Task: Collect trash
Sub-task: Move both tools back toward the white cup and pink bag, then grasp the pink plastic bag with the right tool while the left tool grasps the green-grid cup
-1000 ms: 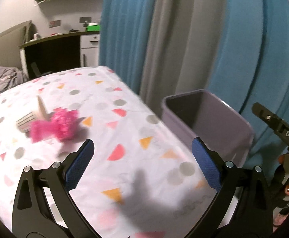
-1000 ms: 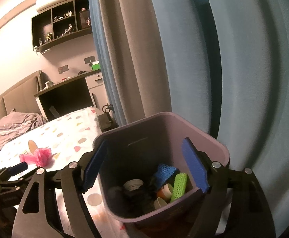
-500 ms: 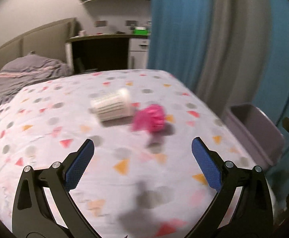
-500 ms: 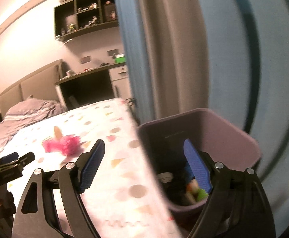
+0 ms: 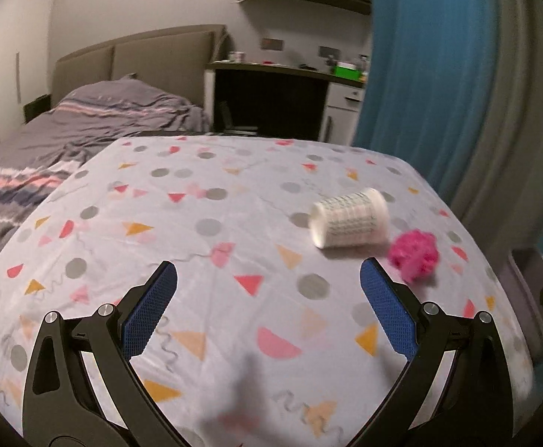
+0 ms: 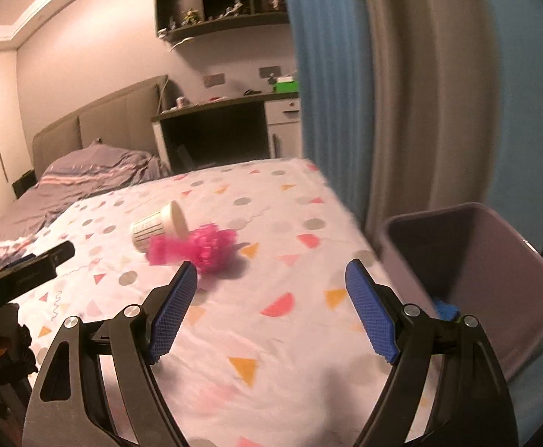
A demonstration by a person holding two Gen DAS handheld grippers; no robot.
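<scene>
Two tools, both with jaws apart and nothing between them: left tool [image 5: 267,298] low over the patterned desk [image 5: 204,253], right tool [image 6: 271,298] over the same cloth nearer the bin [image 6: 495,260]. No pad touching any trash.

Ahead of the right tool, just past its left pad: pink tuft [image 6: 200,247], loose and crumpled, lying on the cloth. Touching or almost touching it on the far side: cup [image 6: 158,225], tipped on its side, open mouth toward the bin side. Seen from the left tool, same pair off to the right, cup [image 5: 349,219] beside pink tuft [image 5: 415,255], both well short of the desk edge. Bin beside the desk at the right, open-topped, a blue scrap [image 6: 445,308] visible low inside.

Step in hand, by the look of it: reaching back toward the remaining litter, bin partly filled, two pieces left on the cloth. Next move likely calling for: right tool forward and slightly left to straddle the tuft, closing gently on soft material, clear of the cup; then a short carry right to the bin. Cup apt to roll if nudged
</scene>
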